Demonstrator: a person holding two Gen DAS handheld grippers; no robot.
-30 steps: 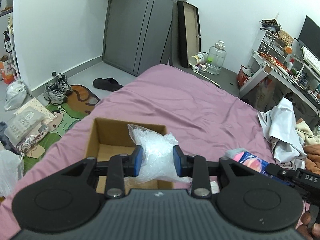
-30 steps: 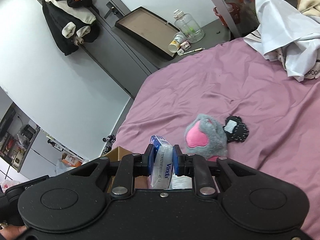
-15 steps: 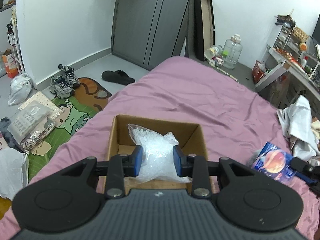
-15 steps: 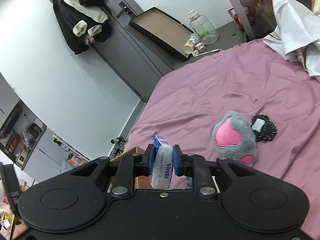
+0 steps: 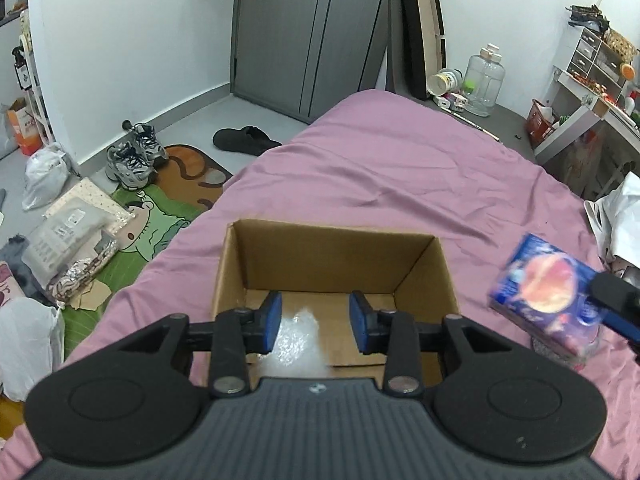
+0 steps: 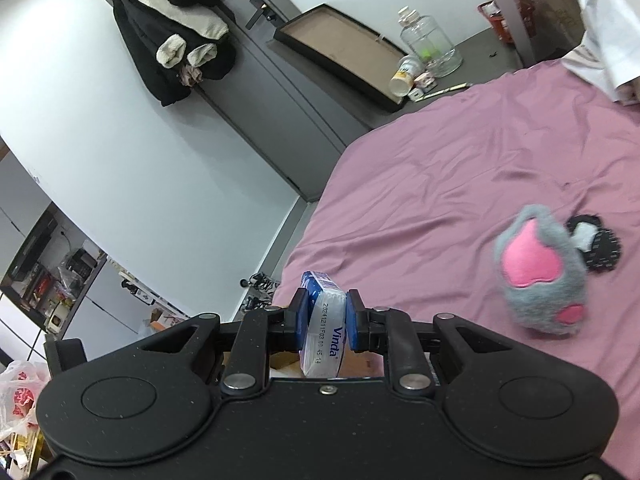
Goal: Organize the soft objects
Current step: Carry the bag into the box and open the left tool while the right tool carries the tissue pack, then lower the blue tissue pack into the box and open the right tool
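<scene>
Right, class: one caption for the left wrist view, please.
Open left tongs above a cardboard box holding a plastic bag.

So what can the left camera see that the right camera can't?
Only the left wrist view shows inside the cardboard box, with the bubble wrap lying in it under the open left gripper, plus sneakers on the floor. Only the right wrist view shows the grey plush paw and the hanging black coat. Both show the pink bed, the glass jug and the tissue pack the right gripper holds.
</scene>
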